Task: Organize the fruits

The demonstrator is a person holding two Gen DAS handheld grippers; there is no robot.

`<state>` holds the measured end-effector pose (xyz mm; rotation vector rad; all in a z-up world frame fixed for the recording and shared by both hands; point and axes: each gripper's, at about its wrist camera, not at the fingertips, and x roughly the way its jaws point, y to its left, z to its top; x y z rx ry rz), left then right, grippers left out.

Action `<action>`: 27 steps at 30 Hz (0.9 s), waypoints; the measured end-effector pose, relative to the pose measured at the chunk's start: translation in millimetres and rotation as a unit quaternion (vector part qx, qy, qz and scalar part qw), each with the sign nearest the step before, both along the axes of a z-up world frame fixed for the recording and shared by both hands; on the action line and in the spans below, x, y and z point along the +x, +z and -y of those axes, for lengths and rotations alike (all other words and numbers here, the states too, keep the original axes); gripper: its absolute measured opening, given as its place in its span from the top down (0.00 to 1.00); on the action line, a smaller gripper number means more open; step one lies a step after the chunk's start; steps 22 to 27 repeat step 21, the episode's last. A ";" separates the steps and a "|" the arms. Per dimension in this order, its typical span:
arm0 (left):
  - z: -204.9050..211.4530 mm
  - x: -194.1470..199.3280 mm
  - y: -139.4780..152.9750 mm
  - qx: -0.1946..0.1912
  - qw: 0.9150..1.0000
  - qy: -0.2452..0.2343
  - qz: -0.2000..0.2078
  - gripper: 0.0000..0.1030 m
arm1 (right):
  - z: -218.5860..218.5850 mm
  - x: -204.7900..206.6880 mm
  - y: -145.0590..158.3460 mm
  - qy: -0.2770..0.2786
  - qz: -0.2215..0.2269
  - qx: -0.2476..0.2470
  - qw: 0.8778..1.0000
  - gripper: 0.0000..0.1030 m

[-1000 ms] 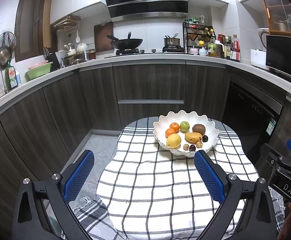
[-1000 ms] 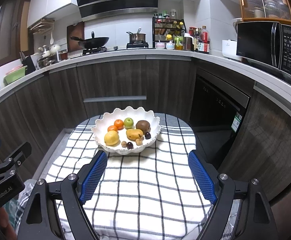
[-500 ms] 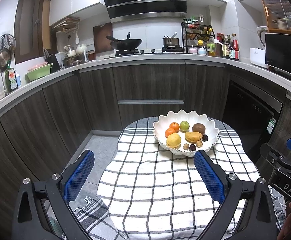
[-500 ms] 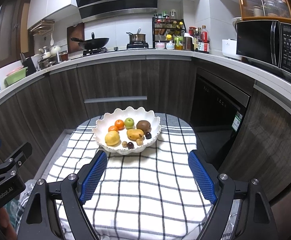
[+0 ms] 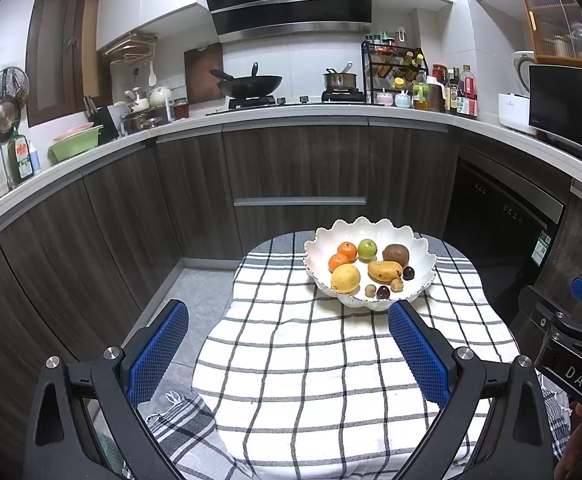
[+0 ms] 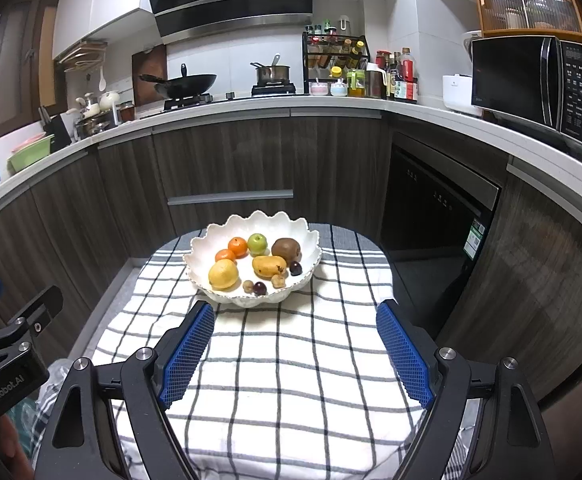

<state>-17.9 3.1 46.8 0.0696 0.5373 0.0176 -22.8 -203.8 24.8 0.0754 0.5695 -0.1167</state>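
Near the cloth's far edge sits the bowl; both grippers apparently hover apart.

checked cloth lies bare in lower frame, open passage. bowl blocks upper centre. cabinets wall behind.

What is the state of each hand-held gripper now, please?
Left hand-held gripper: open, holding nothing.
Right hand-held gripper: open, holding nothing.

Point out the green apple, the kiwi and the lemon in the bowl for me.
green apple (image 6: 257, 242), right wrist view, middle of its skin
kiwi (image 6: 286, 249), right wrist view, its brown side
lemon (image 5: 345, 278), left wrist view, its yellow front
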 end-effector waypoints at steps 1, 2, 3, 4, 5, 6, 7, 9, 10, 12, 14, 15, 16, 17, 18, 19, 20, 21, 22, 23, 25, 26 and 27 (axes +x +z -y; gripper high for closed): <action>1.3 0.2 -0.2 0.000 1.000 -0.001 0.000 0.01 | -0.6 0.3 -0.9 -0.001 0.000 0.001 1.000 0.18; 0.9 0.5 -0.2 0.000 1.000 0.000 0.000 0.01 | -0.7 0.3 -0.9 -0.001 -0.001 0.000 1.000 0.18; 1.5 0.3 -0.2 0.000 1.000 -0.001 -0.001 0.01 | -0.8 0.1 -1.2 -0.001 -0.001 0.001 1.000 0.18; 0.1 1.0 -0.4 0.000 1.000 0.000 -0.002 0.01 | -0.6 0.2 -1.0 -0.001 -0.001 0.001 1.000 0.18; 0.1 1.0 -0.9 0.000 1.000 -0.001 -0.004 0.01 | -1.3 0.0 -1.1 -0.001 -0.001 0.001 1.000 0.18; -0.6 1.7 -1.5 -0.001 1.000 -0.001 -0.005 0.01 | -1.3 -0.1 -1.2 -0.001 -0.002 0.001 1.000 0.18; 1.4 2.1 -2.7 0.000 1.000 -0.001 -0.006 0.01 | -1.4 -0.2 -1.2 -0.001 -0.002 0.000 1.000 0.18; 1.0 2.6 -4.2 0.000 1.000 0.000 -0.007 0.01 | -1.0 0.0 -1.1 -0.001 -0.002 0.001 1.000 0.18; 0.0 3.4 -4.8 0.001 1.000 0.001 -0.008 0.01 | -1.2 -0.1 -1.5 -0.001 -0.002 0.001 1.000 0.18; 0.8 4.4 -6.4 0.002 1.000 0.000 -0.010 0.01 | -1.9 0.4 -3.8 -0.002 -0.004 0.001 1.000 0.18; 0.7 6.4 -7.7 0.001 1.000 -0.001 -0.012 0.01 | -2.3 2.2 -6.7 -0.003 -0.007 0.002 1.000 0.18; 0.4 7.7 -8.4 0.002 1.000 -0.001 -0.013 0.01 | -2.4 3.0 -7.2 -0.003 -0.007 0.003 1.000 0.18; 0.7 7.7 -9.2 0.002 1.000 -0.001 -0.014 0.01 | -2.9 3.7 -8.0 -0.002 -0.009 0.003 1.000 0.18; 1.1 7.7 -10.0 0.002 1.000 -0.001 -0.013 0.01 | -3.5 4.1 -9.1 -0.002 -0.010 0.003 1.000 0.18; 1.4 7.9 -9.9 0.003 1.000 -0.001 -0.013 0.01 | -3.2 5.5 -9.2 -0.002 -0.011 0.003 1.000 0.18; 0.7 8.9 -10.7 0.003 1.000 -0.001 -0.014 0.01 | -3.3 6.4 -9.6 -0.003 -0.012 0.003 1.000 0.18; 0.1 9.2 -10.9 0.003 1.000 -0.001 -0.015 0.01 | -3.6 6.9 -10.5 -0.004 -0.013 0.003 1.000 0.18; 1.4 9.7 -12.3 0.003 1.000 -0.001 -0.017 0.01 | -3.7 7.7 -11.0 -0.004 -0.014 0.003 1.000 0.18; 1.4 9.7 -12.3 0.003 1.000 -0.001 -0.017 0.01 | -3.7 7.7 -11.0 -0.004 -0.014 0.003 1.000 0.18; 1.4 9.7 -12.3 0.003 1.000 -0.001 -0.017 0.01 | -3.7 7.7 -11.0 -0.004 -0.014 0.003 1.000 0.18; 1.4 9.7 -12.3 0.003 1.000 -0.001 -0.017 0.01 | -3.7 7.7 -11.0 -0.004 -0.014 0.003 1.000 0.18; 1.4 9.7 -12.3 0.003 1.000 -0.001 -0.017 0.01 | -3.7 7.7 -11.0 -0.004 -0.014 0.003 1.000 0.18; 1.4 9.7 -12.3 0.003 1.000 -0.001 -0.017 0.01 | -3.7 7.7 -11.0 -0.004 -0.014 0.003 1.000 0.18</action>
